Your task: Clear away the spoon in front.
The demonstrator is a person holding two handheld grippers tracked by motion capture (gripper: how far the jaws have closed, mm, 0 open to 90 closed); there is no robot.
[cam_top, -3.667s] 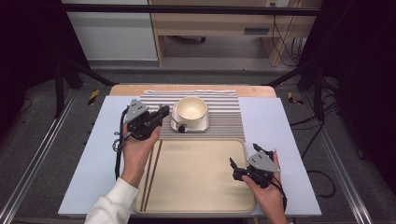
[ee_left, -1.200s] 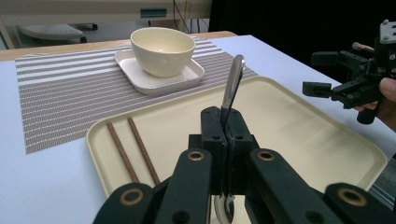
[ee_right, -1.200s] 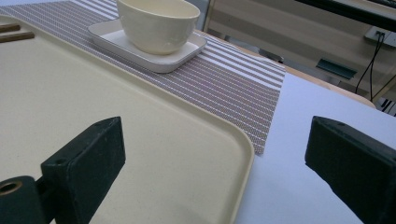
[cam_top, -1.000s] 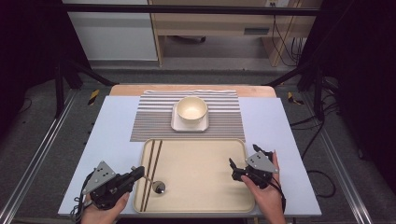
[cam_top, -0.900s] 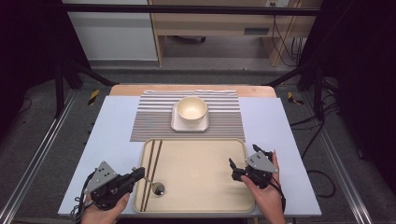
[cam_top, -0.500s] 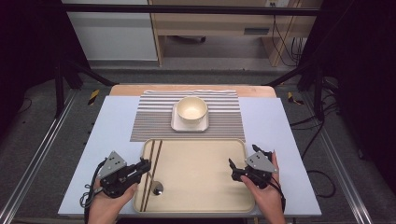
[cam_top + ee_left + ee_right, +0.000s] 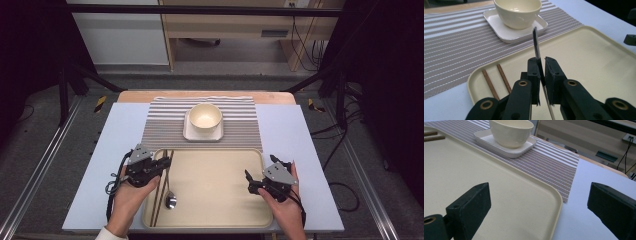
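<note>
A metal spoon [image 7: 170, 200] lies with its bowl on the beige tray [image 7: 220, 185], near the tray's left side. Its handle [image 7: 535, 42] runs up between the jaws of my left gripper [image 7: 161, 168], which is shut on it. In the left gripper view the handle sticks up past the left gripper's tips [image 7: 540, 67], pointing toward the cream bowl [image 7: 517, 11]. Two brown chopsticks [image 7: 158, 202] lie along the tray's left edge, beside the spoon. My right gripper [image 7: 250, 180] stands open over the tray's right edge with nothing between its fingers [image 7: 470, 202].
The cream bowl [image 7: 205, 116] sits on a square white plate [image 7: 203, 133] on a striped placemat [image 7: 165, 125] behind the tray. The light blue table surface [image 7: 305, 150] stretches on both sides. A wooden strip [image 7: 140, 96] edges the far side.
My left gripper has moved forward from the table's near left corner to the tray's left side, swinging the spoon's handle with it. The spoon's bowl stays in place. The right gripper has not moved.
</note>
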